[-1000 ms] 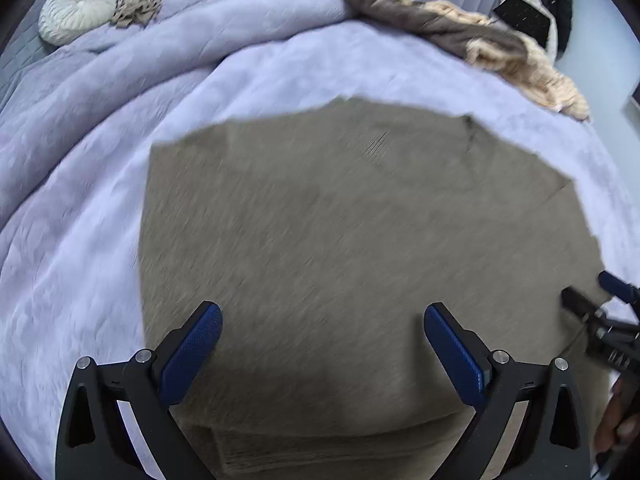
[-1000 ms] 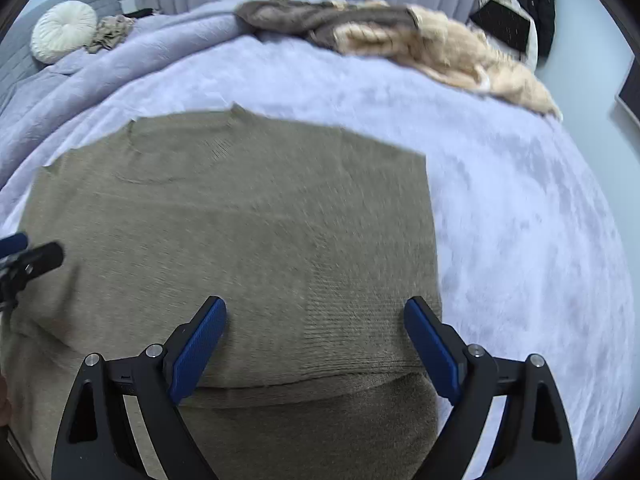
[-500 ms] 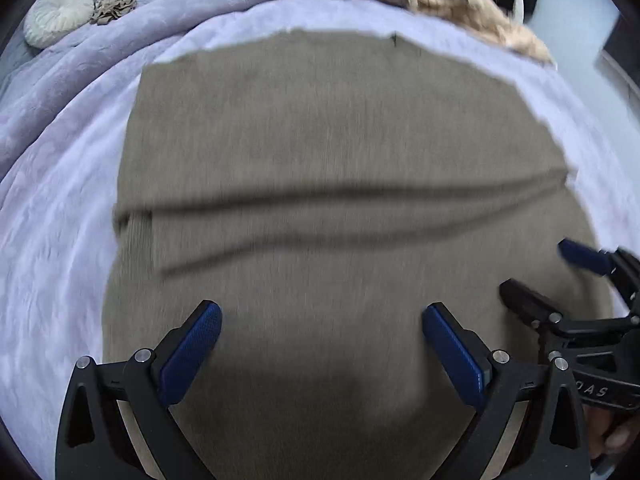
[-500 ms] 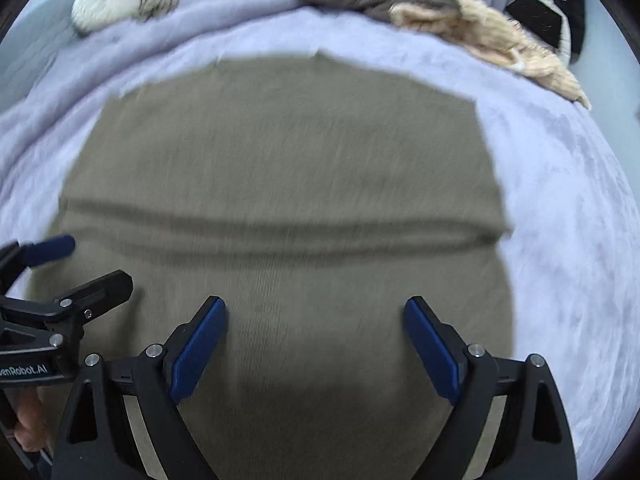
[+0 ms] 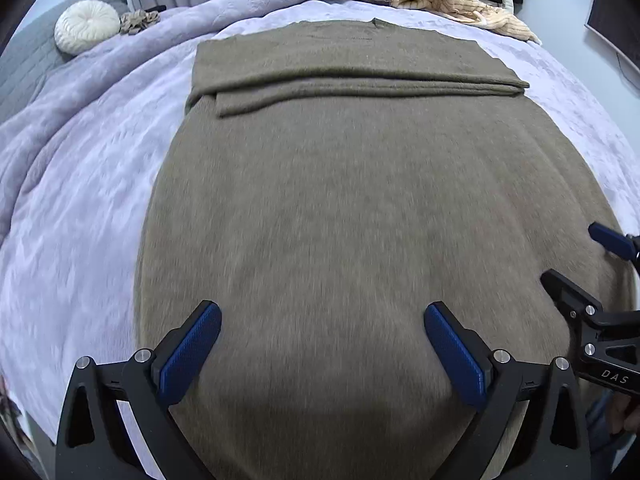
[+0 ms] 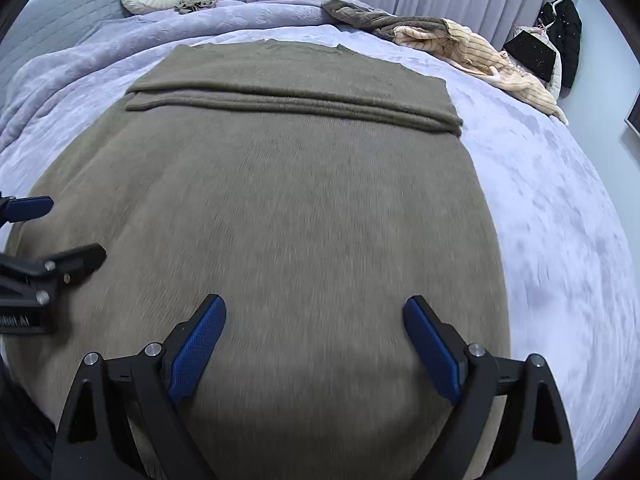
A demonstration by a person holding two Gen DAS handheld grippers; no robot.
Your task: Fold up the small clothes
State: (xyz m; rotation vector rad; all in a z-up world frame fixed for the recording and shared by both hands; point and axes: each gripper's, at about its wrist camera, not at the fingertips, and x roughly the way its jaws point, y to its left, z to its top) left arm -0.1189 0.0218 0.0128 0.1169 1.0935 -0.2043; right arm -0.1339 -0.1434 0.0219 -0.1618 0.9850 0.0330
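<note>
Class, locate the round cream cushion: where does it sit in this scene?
The round cream cushion sits at the far upper left in both wrist views, against the grey headboard, beside a small crumpled brown cloth, beyond the olive sweater.

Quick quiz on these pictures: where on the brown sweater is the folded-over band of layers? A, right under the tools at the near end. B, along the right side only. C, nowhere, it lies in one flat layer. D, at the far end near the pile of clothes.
D: the brown sweater shows stacked edges running across its far end, toward the pile of clothes, while the part near both tools lies smooth.
</note>
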